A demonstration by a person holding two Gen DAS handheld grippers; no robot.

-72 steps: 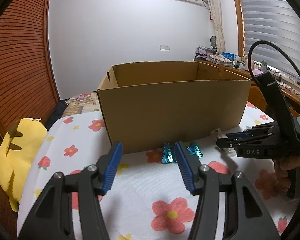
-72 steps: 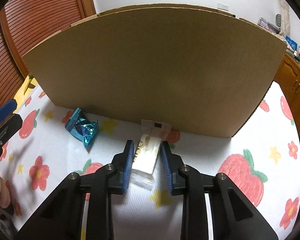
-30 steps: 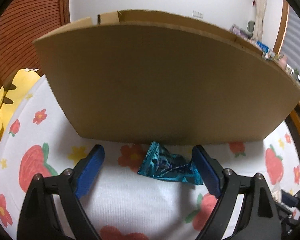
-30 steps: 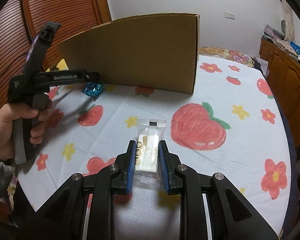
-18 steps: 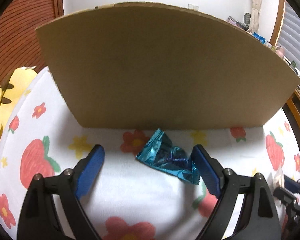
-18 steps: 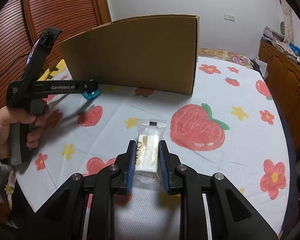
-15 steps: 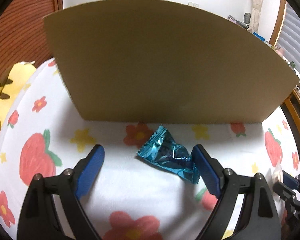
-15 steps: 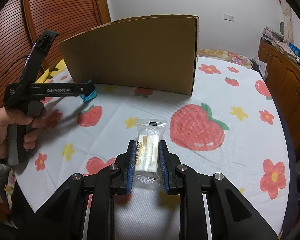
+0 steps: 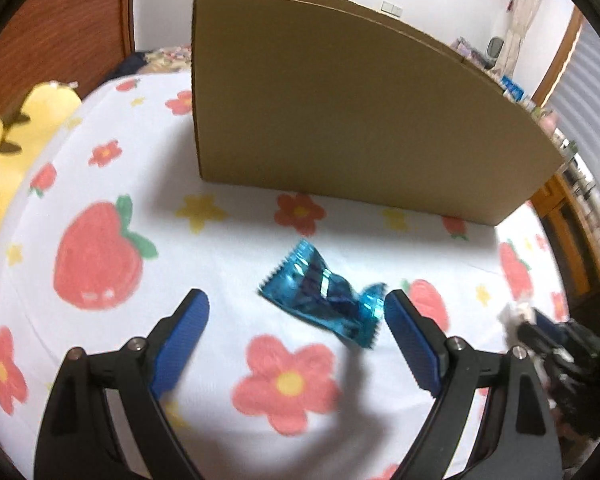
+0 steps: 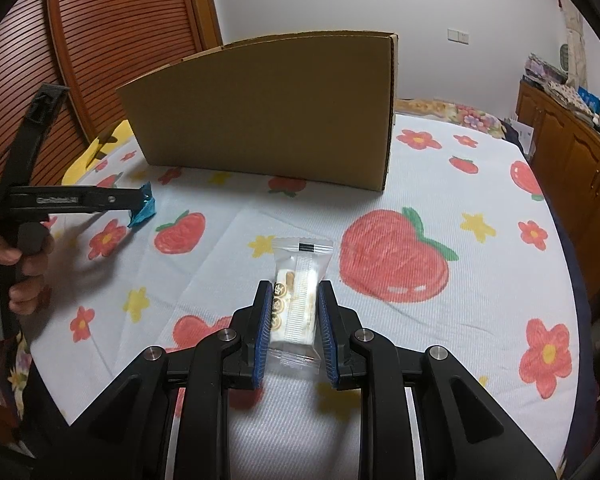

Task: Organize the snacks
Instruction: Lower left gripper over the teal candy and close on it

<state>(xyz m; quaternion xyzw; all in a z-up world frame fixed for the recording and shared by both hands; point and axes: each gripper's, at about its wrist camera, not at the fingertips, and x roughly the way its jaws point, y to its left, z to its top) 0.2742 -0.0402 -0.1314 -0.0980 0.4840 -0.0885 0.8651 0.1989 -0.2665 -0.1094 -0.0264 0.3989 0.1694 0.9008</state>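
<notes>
- The right tool point(image 10: 293, 322), low in the middle of its view, is clamped on a white snack point(image 10: 296, 300).
- The left tool point(image 9: 296, 330) has its jaws wide apart; a blue snack point(image 9: 324, 300) sits between them, touching the right pad.
- Farther back on the table point(image 10: 480, 320) stands a box point(image 10: 268, 116).

The cardboard box point(image 10: 268, 112) is plain brown paperboard, matt and unprinted, and it stands on a tabletop point(image 10: 440, 184) covered in a finely ribbed white cloth printed with strawberries and flowers. The blue snack packet point(image 9: 324, 296) is crinkled, glossy foil that throws bright glints, while the white snack packet point(image 10: 298, 292) is wrapped in smooth clear plastic film. Both claws are matt black plastic with ridged blue pads point(image 10: 263, 332) and small shiny metal screws point(image 10: 227, 335).
</notes>
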